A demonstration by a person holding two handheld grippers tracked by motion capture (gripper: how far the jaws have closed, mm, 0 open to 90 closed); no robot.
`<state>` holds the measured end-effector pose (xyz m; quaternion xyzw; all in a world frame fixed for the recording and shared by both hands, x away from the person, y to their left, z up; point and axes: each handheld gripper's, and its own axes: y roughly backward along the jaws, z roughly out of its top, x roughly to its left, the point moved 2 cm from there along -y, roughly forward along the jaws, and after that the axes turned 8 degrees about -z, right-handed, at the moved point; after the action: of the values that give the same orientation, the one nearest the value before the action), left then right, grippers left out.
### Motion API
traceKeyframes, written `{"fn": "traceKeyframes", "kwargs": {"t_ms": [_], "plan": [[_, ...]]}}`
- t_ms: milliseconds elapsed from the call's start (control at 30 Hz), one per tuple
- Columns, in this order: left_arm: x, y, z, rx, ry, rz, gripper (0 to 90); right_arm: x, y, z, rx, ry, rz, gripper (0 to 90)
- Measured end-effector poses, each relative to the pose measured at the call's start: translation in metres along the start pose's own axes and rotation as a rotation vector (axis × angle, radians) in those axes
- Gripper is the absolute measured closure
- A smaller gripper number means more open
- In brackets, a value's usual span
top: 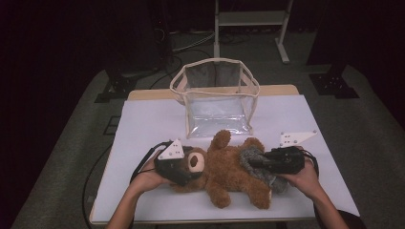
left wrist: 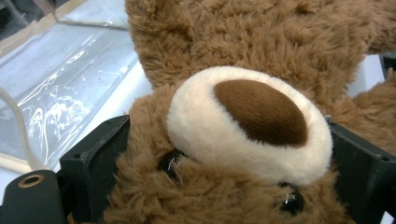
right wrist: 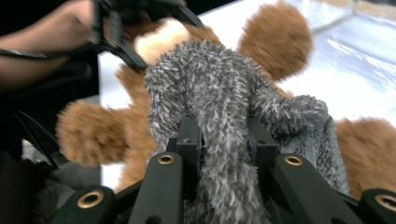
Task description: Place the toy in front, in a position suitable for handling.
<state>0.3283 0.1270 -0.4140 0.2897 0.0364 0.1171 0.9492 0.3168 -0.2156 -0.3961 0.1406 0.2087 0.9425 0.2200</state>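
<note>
On table — bear [top: 224,167] head clamped, left tool [top: 184,167], grey cloth [right wrist: 219,116] pinched

bear [top: 224,167] before bag [top: 217,98] on table [top: 143,119]

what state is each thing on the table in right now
teddy bear: lying on its back on the table, head between the left gripper's jaws
grey cloth: draped over the bear, pinched by the right gripper
clear bag: upright, open at the top, nothing visible inside
left gripper: clamped on the bear's head
right gripper: shut on the cloth
</note>
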Motion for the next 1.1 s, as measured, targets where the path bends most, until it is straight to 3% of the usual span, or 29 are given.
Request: {"fn": "traceKeyframes", "kwargs": {"t_ms": [133, 200, 367, 500, 600, 733, 867, 1000, 1100], "plan": [[0.0, -0.001, 0.001, 0.007, 0.0, 0.01, 10.0, 0.019, -0.008, 0.007, 0.015, 0.062, 0.022, 70.8], [0.0, 0.0, 0.001, 0.008, -0.001, 0.009, 10.1, 0.022, -0.009, 0.007, 0.029, 0.085, 0.022, 70.8], [0.005, 0.0, 0.0, -0.02, 0.05, 0.029, 10.1, 0.008, -0.001, -0.003, 0.035, 0.041, 0.022, 70.9], [0.005, 0.001, 0.0, -0.014, 0.058, 0.029, 10.3, 0.005, 0.005, -0.009, 0.047, 0.032, 0.009, 70.7], [0.005, 0.0, 0.0, -0.012, 0.062, 0.028, 10.3, 0.008, 0.003, -0.004, 0.032, 0.031, 0.017, 70.6], [0.005, -0.001, 0.0, -0.016, 0.056, 0.028, 10.3, 0.023, -0.006, 0.004, 0.02, 0.057, 0.039, 69.5], [0.005, 0.0, 0.001, -0.01, 0.042, 0.029, 10.3, 0.033, -0.009, 0.005, 0.057, 0.108, 0.069, 69.4], [0.005, 0.0, 0.0, -0.018, 0.045, 0.028, 10.3, 0.025, -0.002, -0.001, 0.111, 0.131, 0.074, 70.0], [0.005, 0.0, 0.0, -0.016, 0.05, 0.027, 10.3, 0.015, 0.007, -0.006, 0.134, 0.109, 0.084, 70.5]]}}
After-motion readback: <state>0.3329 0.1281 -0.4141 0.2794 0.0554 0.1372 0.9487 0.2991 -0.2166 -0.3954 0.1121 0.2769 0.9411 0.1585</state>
